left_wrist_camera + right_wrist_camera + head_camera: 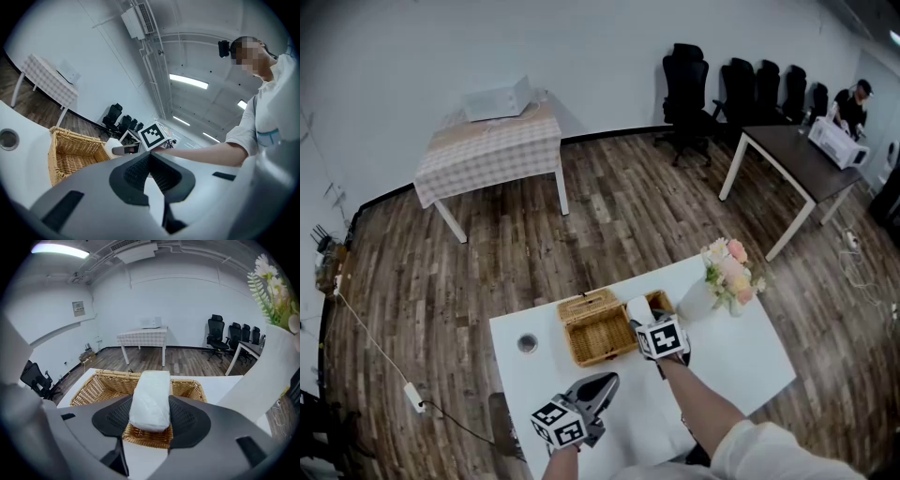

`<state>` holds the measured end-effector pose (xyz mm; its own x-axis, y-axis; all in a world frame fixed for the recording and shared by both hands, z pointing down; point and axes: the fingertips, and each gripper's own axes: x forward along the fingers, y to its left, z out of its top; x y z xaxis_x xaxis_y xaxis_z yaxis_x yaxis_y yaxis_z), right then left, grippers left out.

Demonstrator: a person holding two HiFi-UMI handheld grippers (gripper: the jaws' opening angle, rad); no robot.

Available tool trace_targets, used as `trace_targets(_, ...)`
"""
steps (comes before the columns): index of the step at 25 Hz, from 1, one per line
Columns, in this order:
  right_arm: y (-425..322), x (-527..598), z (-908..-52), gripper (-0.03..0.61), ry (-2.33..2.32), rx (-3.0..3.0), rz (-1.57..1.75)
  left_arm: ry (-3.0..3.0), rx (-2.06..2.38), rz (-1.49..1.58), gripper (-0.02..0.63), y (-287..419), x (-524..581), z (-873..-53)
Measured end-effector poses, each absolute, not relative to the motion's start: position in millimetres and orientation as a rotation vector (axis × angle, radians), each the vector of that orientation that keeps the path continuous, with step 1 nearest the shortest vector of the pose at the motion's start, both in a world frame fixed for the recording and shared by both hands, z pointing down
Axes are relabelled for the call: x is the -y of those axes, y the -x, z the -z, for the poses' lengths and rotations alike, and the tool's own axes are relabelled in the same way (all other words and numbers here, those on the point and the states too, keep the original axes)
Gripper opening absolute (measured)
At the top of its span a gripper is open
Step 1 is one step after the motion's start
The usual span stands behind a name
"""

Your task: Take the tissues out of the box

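A white tissue pack [151, 399] sits between the pads of my right gripper [150, 416], which press on both its sides; it is held just above a wicker basket [103, 383]. In the head view the right gripper [649, 323] holds the pack [638, 309] at the right side of the open basket [595, 328], near a smaller wicker part [662, 301]. My left gripper [605, 382] hovers over the table's front, apart from the basket, its jaws shut on nothing. The left gripper view shows its tips [150, 157] together, with the basket [70, 150] beyond.
A white vase of pink flowers [722, 281] stands right of the basket, close to my right gripper. A small round object [527, 343] lies on the white table [741, 361] at the left. Wooden floor, another table and office chairs lie beyond.
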<state>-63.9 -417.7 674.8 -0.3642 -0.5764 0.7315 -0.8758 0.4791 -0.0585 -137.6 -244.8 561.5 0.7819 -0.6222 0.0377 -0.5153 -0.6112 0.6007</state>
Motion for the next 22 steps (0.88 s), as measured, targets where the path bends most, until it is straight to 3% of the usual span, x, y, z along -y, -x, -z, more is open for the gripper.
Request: trace_targets(22,58.0,407.9,-636.1,0.253,-1.222,2.162,-0.568,-2.412,0.835,0.241,0.0,123.5,235.3,-546.0)
